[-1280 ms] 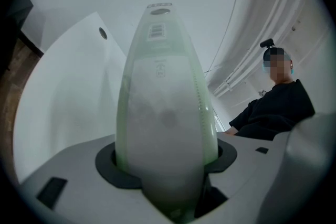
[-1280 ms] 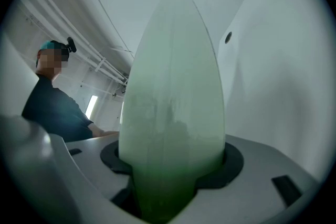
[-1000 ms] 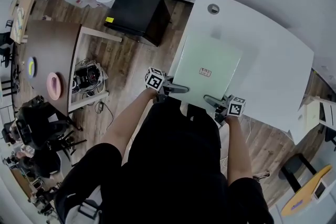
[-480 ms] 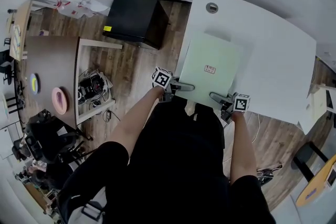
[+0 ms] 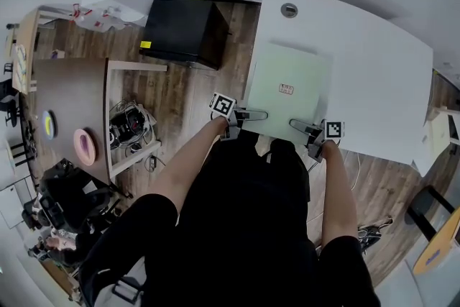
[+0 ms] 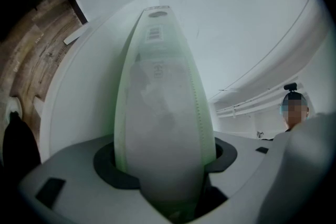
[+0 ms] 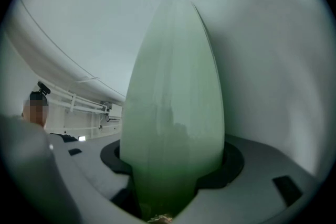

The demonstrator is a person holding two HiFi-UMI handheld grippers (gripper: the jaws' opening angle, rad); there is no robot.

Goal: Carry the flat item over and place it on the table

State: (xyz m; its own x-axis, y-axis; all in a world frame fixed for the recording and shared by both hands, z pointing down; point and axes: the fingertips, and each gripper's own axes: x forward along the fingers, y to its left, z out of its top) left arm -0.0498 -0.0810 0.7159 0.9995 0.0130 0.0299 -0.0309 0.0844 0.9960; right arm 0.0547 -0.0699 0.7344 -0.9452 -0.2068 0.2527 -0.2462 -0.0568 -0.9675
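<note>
The head camera looked steeply down from above the person, taking in the wooden plank floor (image 5: 194, 97) and the white rectangular worktop (image 5: 374, 75) from well off. The cameras on the left gripper (image 5: 253, 114) and the right gripper (image 5: 297, 125) each sat close behind their own jaws, looking forward along the pale green flat sheet (image 5: 287, 68), seen edge-on. All three views shared that sheet and the worktop.

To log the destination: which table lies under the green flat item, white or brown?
The white table, under the green flat item; the brown table stands apart at the left.
</note>
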